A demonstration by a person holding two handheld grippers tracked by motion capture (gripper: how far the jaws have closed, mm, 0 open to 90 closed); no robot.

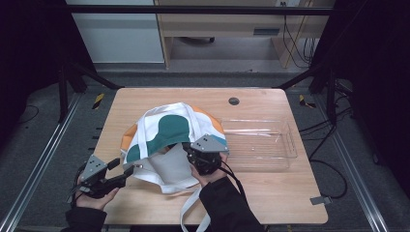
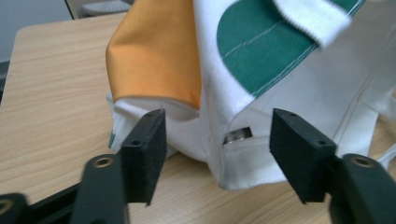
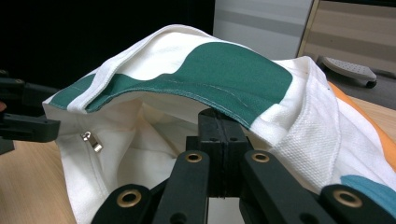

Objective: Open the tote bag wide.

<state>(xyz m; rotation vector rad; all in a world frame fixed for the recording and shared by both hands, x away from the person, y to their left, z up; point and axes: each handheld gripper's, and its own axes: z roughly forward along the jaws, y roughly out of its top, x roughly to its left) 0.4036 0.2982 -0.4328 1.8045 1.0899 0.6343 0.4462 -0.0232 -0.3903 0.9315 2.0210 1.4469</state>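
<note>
High view — item: white canvas tote bag with green, orange and teal patches (image 1: 171,140), lying slumped on the light wooden tabletop (image 1: 270,193), near its middle, mouth toward the person.
High view — neighbour: clear plastic tray (image 1: 261,142), just beside the bag on its right.
High view — left tool (image 1: 126,170): at the bag's near left corner, held low over the tabletop.
High view — right tool (image 1: 189,151): at the bag's mouth, under the raised upper rim.
Left gripper view — left tool (image 2: 217,140): jaws spread wide on either side of the bag's white corner seam, pads clear of the cloth; nothing gripped.
Left gripper view — detail: small metal zip pull (image 2: 237,136) showing at the seam between the jaws.
Right gripper view — right tool (image 3: 219,123): jaws pressed together, pinching the green-edged hem of the bag's upper rim and holding the mouth open.
Right gripper view — interior: white lining, slack and creased.
Handling, judged: light, soft, limp cloth; it will sag and fold wherever unsupported; not fragile, not slippery.
Hold points, judged: stitched hems, corner seams and white webbing strap (image 1: 191,212), where the cloth is doubled.
</note>
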